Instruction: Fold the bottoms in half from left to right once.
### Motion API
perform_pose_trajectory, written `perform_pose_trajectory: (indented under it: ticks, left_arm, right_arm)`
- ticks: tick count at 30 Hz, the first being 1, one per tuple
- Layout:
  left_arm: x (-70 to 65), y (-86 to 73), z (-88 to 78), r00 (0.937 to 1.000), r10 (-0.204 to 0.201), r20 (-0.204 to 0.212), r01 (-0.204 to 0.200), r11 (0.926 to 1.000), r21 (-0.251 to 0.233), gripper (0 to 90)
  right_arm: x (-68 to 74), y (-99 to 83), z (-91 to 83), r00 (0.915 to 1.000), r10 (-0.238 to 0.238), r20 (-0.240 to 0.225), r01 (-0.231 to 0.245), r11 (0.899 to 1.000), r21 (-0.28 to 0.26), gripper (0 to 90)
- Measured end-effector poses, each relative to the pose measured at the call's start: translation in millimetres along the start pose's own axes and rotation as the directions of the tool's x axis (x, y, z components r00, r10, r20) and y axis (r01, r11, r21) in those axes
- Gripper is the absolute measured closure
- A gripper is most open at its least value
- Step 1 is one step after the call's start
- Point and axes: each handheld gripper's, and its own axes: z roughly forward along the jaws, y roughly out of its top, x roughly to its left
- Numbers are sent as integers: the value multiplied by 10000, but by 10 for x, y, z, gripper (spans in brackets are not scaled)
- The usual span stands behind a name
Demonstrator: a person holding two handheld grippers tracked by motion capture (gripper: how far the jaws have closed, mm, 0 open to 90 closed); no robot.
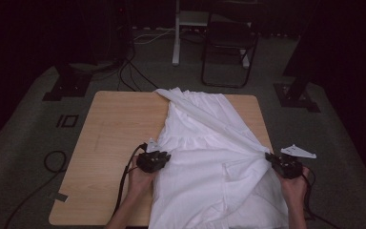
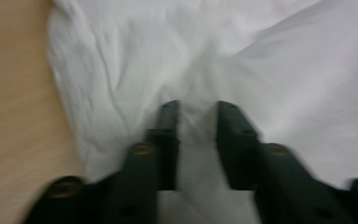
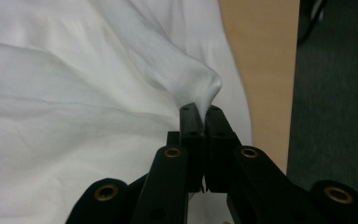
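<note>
A white garment (image 1: 205,143) lies spread over the right half of a wooden table (image 1: 119,133), with its near end hanging over the front edge. My left gripper (image 1: 166,156) rests at the garment's left edge. In the left gripper view its jaws (image 2: 196,109) stand apart over the garment (image 2: 261,70), with a soft ridge of cloth between them that the pads do not pinch. My right gripper (image 1: 269,157) is at the garment's right edge, near the table's right side. Its jaws (image 3: 200,109) are shut on a raised fold of the garment (image 3: 74,93), which pulls a crease across the fabric.
Bare tabletop (image 2: 9,93) lies left of the garment, and a narrow strip of it (image 3: 261,56) to the right. Beyond the table stand a dark folding chair (image 1: 228,43) and a white post (image 1: 176,33). Cables (image 1: 52,160) and dark stand bases (image 1: 66,86) lie on the grey carpet.
</note>
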Motion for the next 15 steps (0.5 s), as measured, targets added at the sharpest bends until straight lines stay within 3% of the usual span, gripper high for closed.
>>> perform_pose_trajectory:
  ticks: [1,2,4,6,7,8,11,15]
  left_arm:
    - [0,0,0,10000,0,0,0,10000,0,578]
    - [-22,-21,98,9999,-17,-108,20,9995,308,578]
    - [-53,-33,150,9988,258,-426,-251,9995,165,590]
    - [-45,-7,148,9969,445,-652,-427,9987,286,719]
    - [-28,-4,154,9952,523,-821,-499,9983,306,826]
    - [43,-10,158,9946,477,-918,-460,9987,204,881]
    - [150,-10,149,9919,350,-1218,-335,9993,146,888]
    - [498,6,99,9802,-144,-1974,198,9995,252,891]
  right_arm:
    - [0,0,0,10000,0,0,0,10000,0,872]
    - [-31,-73,75,9999,124,27,-125,9997,220,866]
    - [-66,-190,201,9993,345,109,-352,9975,617,844]
    - [-76,-272,301,9990,433,135,-445,9933,1062,827]
    - [-78,-289,312,9983,580,1,-577,9939,937,830]
    - [-56,-273,315,9976,696,-50,-687,9920,1060,833]
    - [25,-260,326,9986,503,-154,-483,9924,1135,840]
    - [289,-214,411,9974,137,-711,-59,9940,1088,845]
